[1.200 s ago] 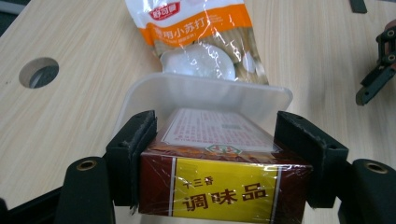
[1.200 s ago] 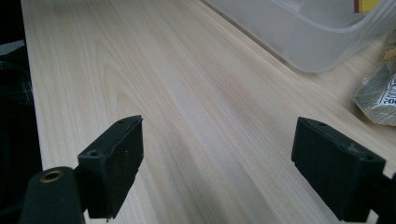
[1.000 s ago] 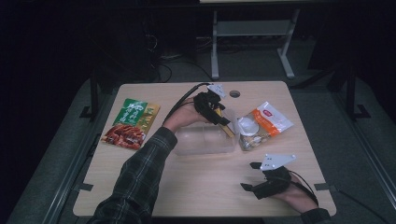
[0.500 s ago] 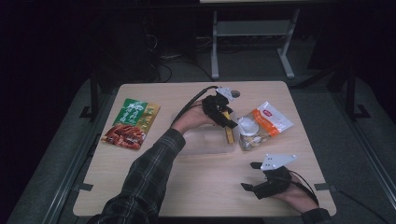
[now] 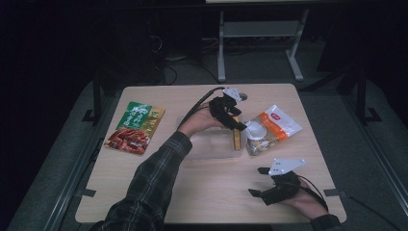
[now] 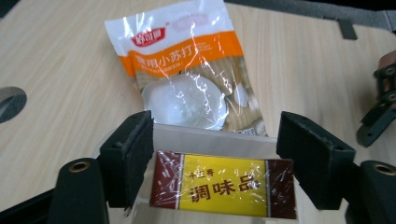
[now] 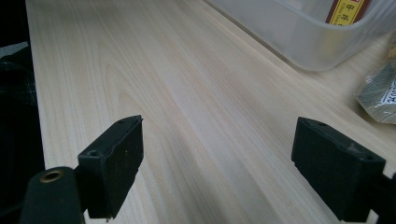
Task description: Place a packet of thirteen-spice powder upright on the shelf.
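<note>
The yellow-and-brown seasoning packet [image 6: 224, 187] reads "调味品"; the orange cracker bag [image 6: 187, 70] reads "小苏打".

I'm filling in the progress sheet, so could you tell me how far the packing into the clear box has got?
Done: the yellow packet lies in the clear box. In hand: the left tool hangs over it, jaws just opened and off the packet. Left: the orange bag beside the box and the green bag farther off lie on the table. The right tool waits open.
</note>
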A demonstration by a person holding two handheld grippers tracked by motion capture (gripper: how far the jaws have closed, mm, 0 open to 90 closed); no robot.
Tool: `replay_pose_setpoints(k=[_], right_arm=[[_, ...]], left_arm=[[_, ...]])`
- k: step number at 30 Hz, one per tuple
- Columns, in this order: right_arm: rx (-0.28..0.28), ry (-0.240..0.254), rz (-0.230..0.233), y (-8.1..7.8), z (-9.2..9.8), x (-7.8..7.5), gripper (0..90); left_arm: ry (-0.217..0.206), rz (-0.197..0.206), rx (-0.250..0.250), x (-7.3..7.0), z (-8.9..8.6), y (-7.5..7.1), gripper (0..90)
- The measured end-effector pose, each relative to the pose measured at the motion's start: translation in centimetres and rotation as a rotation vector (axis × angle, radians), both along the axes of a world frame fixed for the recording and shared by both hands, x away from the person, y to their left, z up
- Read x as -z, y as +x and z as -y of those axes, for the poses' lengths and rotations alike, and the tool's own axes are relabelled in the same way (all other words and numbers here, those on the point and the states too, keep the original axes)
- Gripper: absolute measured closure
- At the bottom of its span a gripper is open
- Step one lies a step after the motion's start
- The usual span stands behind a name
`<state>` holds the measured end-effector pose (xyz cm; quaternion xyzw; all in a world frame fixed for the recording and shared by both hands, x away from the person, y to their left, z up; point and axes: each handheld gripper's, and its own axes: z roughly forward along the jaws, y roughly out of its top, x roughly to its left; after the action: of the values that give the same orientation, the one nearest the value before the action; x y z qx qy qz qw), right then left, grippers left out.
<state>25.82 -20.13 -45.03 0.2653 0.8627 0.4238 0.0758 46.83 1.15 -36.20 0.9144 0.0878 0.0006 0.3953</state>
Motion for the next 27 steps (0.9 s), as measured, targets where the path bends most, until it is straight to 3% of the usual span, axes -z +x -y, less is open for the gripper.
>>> replay_pose_setpoints(k=[5,13,20,27], right_arm=[[-0.004,0.000,-0.002,0.0,-0.1,0.1,16.3],[0.001,-0.008,-0.009,0.0,-0.2,0.0,16.3],[0.001,-0.012,-0.004,0.1,-0.2,0.2,16.3],[0.008,-0.021,-0.014,0.0,-0.4,0.2,16.3]], left_arm=[[-0.022,0.009,-0.001,-1.5,-1.1,-0.6,22.1],[0.001,0.036,0.000,-3.1,-3.0,-2.0,19.6],[0.019,0.031,-0.019,-3.3,-5.2,-3.6,19.7],[0.008,0.008,-0.041,-3.0,-7.7,-5.5,19.7]])
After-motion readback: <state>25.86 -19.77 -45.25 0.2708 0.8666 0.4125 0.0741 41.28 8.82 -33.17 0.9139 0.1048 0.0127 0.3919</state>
